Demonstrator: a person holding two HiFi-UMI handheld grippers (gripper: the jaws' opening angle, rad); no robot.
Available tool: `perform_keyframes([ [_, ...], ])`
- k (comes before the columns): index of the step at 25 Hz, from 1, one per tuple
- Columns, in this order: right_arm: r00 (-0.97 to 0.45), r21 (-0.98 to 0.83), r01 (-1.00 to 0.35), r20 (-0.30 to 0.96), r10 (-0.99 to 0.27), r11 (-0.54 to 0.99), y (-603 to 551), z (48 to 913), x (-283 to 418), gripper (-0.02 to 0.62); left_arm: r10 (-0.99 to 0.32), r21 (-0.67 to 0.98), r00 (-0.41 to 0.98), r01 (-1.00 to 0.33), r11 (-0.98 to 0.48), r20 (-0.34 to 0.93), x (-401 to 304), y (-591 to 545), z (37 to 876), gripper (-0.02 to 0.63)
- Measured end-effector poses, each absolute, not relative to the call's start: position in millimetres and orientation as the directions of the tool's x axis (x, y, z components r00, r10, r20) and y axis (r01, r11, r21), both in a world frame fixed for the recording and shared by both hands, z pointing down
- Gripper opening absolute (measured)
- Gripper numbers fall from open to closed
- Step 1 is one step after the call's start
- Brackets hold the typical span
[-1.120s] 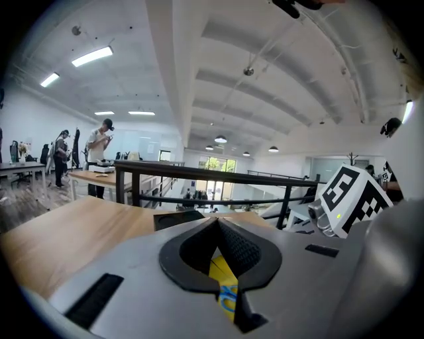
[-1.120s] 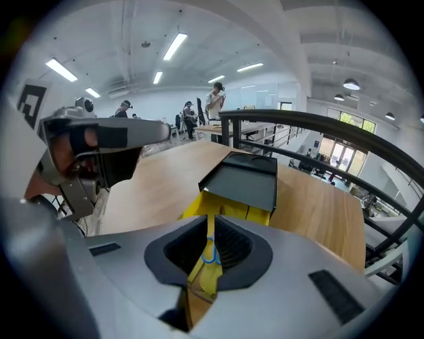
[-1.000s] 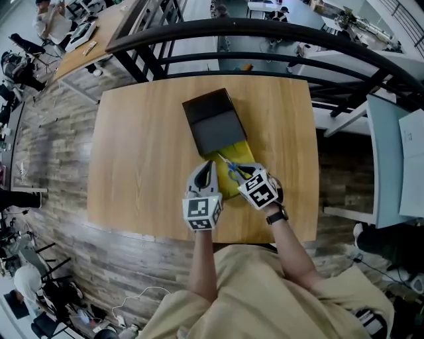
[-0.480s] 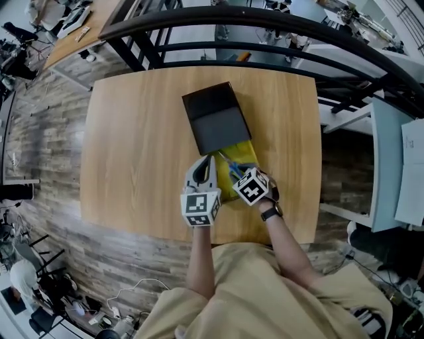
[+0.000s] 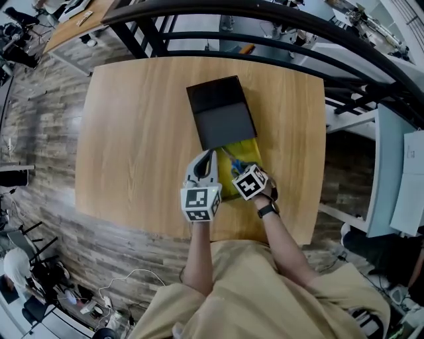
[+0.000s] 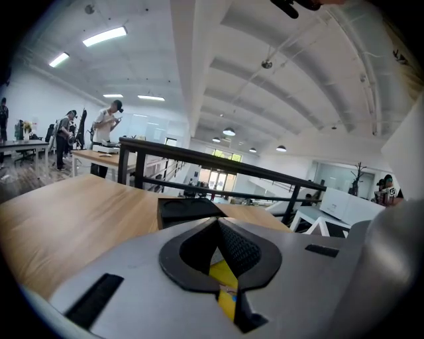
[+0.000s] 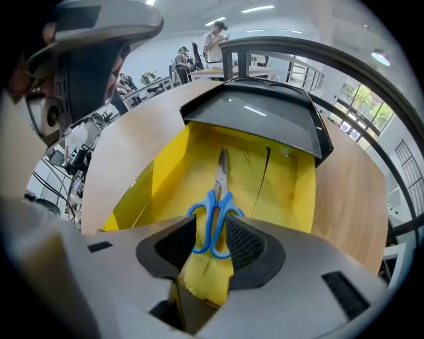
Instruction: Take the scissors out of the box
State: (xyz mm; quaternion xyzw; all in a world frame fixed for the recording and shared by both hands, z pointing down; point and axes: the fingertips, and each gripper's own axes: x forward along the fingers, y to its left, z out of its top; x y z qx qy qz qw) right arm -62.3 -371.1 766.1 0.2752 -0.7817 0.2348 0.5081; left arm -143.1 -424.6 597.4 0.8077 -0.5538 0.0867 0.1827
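An open box lies on the wooden table (image 5: 132, 132), its black lid (image 5: 222, 116) folded back and its yellow inside (image 5: 246, 147) showing. Blue-handled scissors (image 5: 232, 163) lie in the yellow part, blades toward the lid. My right gripper (image 5: 240, 173) points steeply down over them. In the right gripper view the scissors (image 7: 222, 169) have their handle loops between the pads of the right gripper (image 7: 212, 226), whose jaws have just been opening and stand apart. My left gripper (image 5: 212, 154) rests at the box's left edge, fingers together; the left gripper (image 6: 217, 224) looks past the lid (image 6: 185, 208).
A black railing (image 5: 265, 20) runs behind the table's far edge. A white desk (image 5: 397, 165) stands to the right across a gap. The table's near edge (image 5: 232, 235) is just under my wrists. People stand at far benches (image 6: 106, 126).
Both grippers have sunk toward the box. The right one tipped further downward and now straddles the scissors' handles; its marker cube sits lower over the yellow lining.
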Motion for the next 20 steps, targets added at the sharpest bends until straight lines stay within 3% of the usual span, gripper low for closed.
perform_keyframes([
  [8,-0.271,-0.043,-0.673,0.943,-0.192,0.739,-375,777,-62,0.114,-0.874,0.206,0.362,-0.929,-0.308,0.323,-150,-427,593,0.012],
  [20,-0.343,-0.068,-0.701,0.905,-0.252,0.710,-367,762,-61,0.083,-0.881,0.190,0.349,-0.935,-0.301,0.320,-156,-413,587,0.012],
])
